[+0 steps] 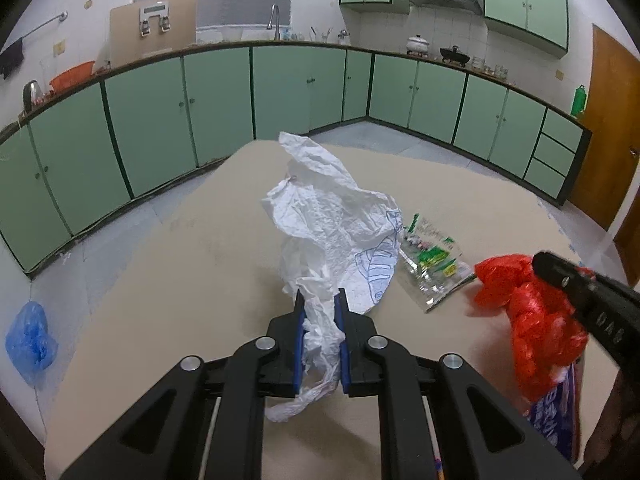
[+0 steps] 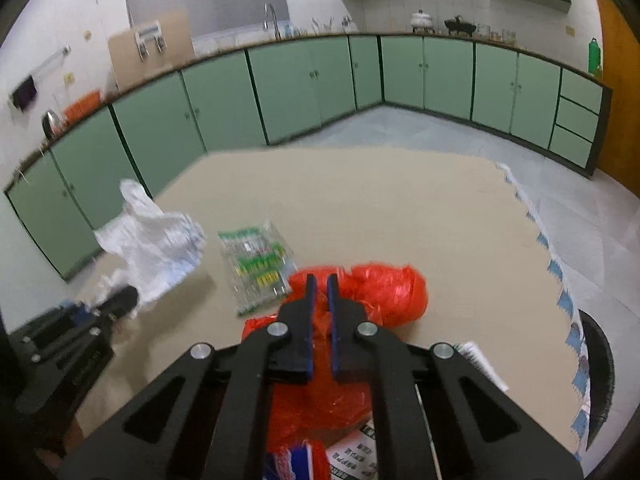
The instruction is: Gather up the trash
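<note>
Trash pickup's mid-grab: your left gripper is clamped on the white crumpled paper. Your right gripper, jaws nearly closed, looks pinched on the red plastic bag, so next I'd stuff the paper in there.

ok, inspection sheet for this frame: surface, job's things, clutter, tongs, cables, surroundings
Surface: beige table, mostly bare.
Job's things: crumpled white paper with blue drawing, lifted at its near end; clear green-print wrapper flat on the table; red bag with printed packaging under its near end.
Clutter: blue bag on the floor at left; white tube on the table near the right tongs.
Tongs: left tongs shut on the white paper; right tongs over the red bag, narrow gap between the pads, grip unclear.
Cables: nothing seen.
Surroundings: green cabinets, sink tap, wooden door.
</note>
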